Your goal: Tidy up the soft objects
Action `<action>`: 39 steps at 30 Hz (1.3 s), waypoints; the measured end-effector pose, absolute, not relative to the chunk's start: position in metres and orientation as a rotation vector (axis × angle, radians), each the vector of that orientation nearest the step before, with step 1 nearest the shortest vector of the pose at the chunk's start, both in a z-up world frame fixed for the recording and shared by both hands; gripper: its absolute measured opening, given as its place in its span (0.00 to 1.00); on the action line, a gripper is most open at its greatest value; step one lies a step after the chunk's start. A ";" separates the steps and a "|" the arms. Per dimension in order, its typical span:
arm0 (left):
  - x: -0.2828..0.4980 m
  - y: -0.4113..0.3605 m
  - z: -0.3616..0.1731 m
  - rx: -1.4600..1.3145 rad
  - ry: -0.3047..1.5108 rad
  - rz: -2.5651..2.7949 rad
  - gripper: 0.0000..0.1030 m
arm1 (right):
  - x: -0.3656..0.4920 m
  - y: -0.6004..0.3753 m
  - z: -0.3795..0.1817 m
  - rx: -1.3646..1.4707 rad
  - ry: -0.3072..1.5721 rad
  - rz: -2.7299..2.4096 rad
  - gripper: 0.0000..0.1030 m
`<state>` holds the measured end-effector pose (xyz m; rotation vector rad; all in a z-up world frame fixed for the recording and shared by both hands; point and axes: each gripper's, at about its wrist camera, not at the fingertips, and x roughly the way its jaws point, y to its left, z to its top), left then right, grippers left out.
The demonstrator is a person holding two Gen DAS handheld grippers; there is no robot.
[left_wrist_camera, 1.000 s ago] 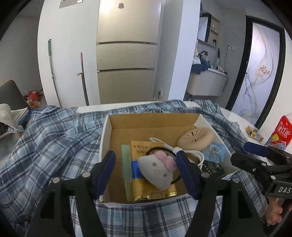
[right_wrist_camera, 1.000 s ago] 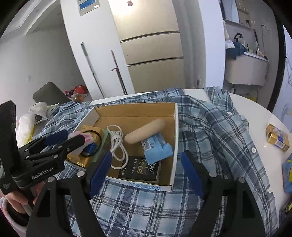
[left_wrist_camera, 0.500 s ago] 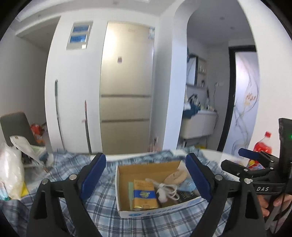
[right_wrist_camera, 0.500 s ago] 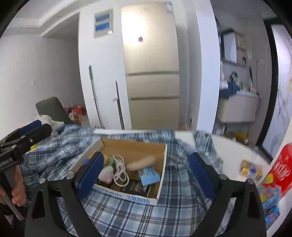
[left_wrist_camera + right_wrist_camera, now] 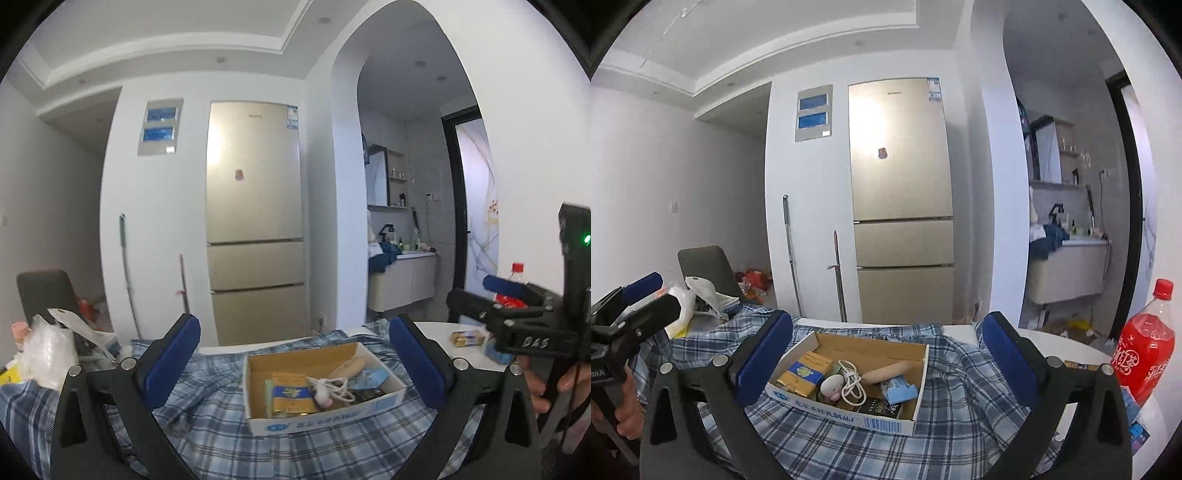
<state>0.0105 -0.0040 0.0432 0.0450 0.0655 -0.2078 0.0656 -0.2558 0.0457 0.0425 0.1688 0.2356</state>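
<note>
Both the left tool (image 5: 295, 363) and the right tool (image 5: 886, 356) have just been opening and stand spread wide, nothing between their jaws. The small plush toy (image 5: 831, 386) lies inside the cardboard box (image 5: 849, 408), which sits on a plaid shirt (image 5: 960, 373) covering the tabletop (image 5: 1067, 341).

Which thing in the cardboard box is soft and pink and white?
The small plush toy, lying in the cardboard box between the yellow packet and the coiled white cable. Everything else in there looks like packaging, a cord, or hard items.
</note>
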 end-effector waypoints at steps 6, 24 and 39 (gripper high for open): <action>0.012 0.004 0.024 0.022 0.070 -0.185 1.00 | 0.053 -0.249 0.028 0.007 0.094 0.210 1.00; 0.014 0.000 -0.001 0.066 0.089 -0.170 1.00 | 0.052 -0.249 0.002 -0.018 0.108 0.190 1.00; 0.015 0.001 -0.003 0.059 0.094 -0.165 1.00 | 0.055 -0.256 0.003 0.014 0.126 0.184 1.00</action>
